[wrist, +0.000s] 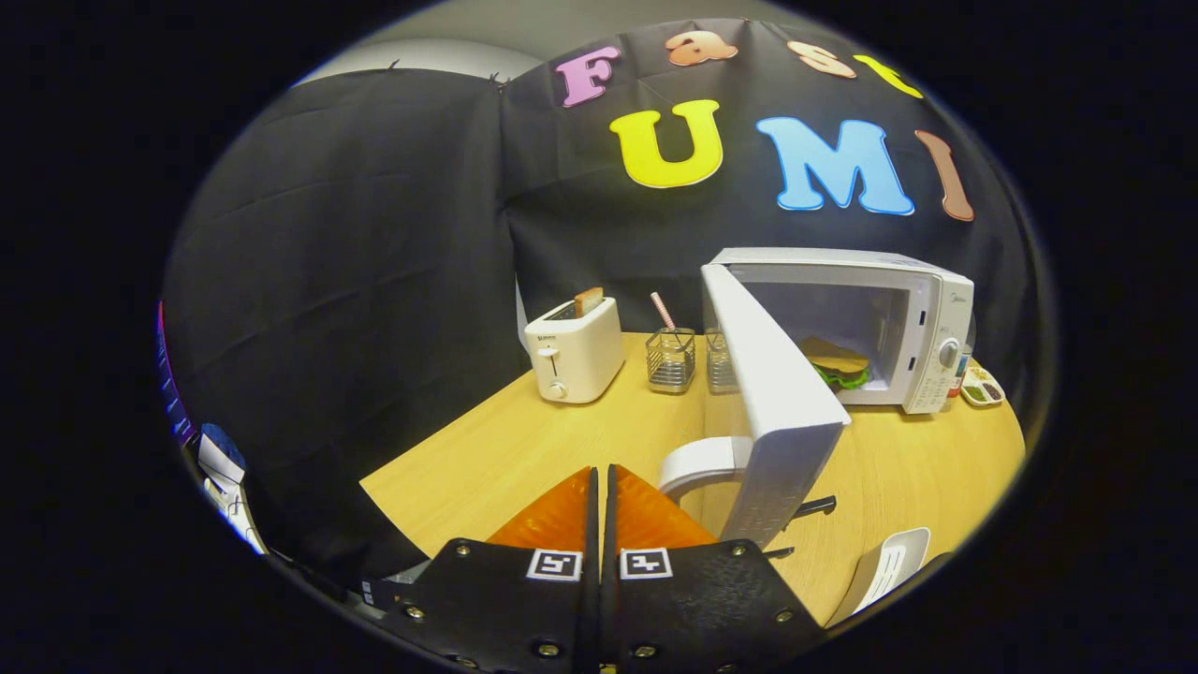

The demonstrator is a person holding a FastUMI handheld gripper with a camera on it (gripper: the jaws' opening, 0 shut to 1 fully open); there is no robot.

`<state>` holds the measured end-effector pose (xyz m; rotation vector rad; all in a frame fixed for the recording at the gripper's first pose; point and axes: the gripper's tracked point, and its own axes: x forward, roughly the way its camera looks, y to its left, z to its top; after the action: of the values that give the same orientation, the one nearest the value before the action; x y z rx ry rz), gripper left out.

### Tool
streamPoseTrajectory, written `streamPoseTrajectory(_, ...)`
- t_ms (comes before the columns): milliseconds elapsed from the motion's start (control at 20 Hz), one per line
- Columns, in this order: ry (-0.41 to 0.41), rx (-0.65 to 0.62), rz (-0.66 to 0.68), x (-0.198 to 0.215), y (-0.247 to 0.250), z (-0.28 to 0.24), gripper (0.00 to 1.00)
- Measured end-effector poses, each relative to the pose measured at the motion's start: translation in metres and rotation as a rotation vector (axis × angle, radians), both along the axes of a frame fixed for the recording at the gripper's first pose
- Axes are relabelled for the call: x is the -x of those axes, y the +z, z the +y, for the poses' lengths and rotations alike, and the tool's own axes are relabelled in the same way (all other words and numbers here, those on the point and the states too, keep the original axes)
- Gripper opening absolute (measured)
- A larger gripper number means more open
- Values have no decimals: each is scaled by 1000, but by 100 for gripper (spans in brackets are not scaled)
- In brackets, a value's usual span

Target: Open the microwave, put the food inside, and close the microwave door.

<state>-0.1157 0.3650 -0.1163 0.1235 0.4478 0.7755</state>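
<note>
The claw (600, 487) had its fingers pressed together, gripping nothing; it sat low over the bench (487, 449), just beside the handle (697, 465) at its 1 o'clock, likely placed to push rather than grasp; the door (772, 398) stood wide open, its edge swung toward the claw; beyond it, at 2 o'clock, the sandwich (835, 363) already lay inside the microwave (922, 323); only closing seemed left; a toaster (573, 351) stood at 11 o'clock.
</note>
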Motion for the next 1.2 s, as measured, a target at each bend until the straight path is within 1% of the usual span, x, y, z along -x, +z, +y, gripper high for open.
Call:
streamPoseTrajectory(250, -94, 18, 39, -32, -8, -39, 1)
streamPoseTrajectory(450, -152, 29, 53, -58, -12, -66, 1)
streamPoseTrajectory(900, -213, 51, 55, -109, -13, -105, 1)
streamPoseTrajectory(1200, -259, 66, 68, -146, -24, -131, 1)
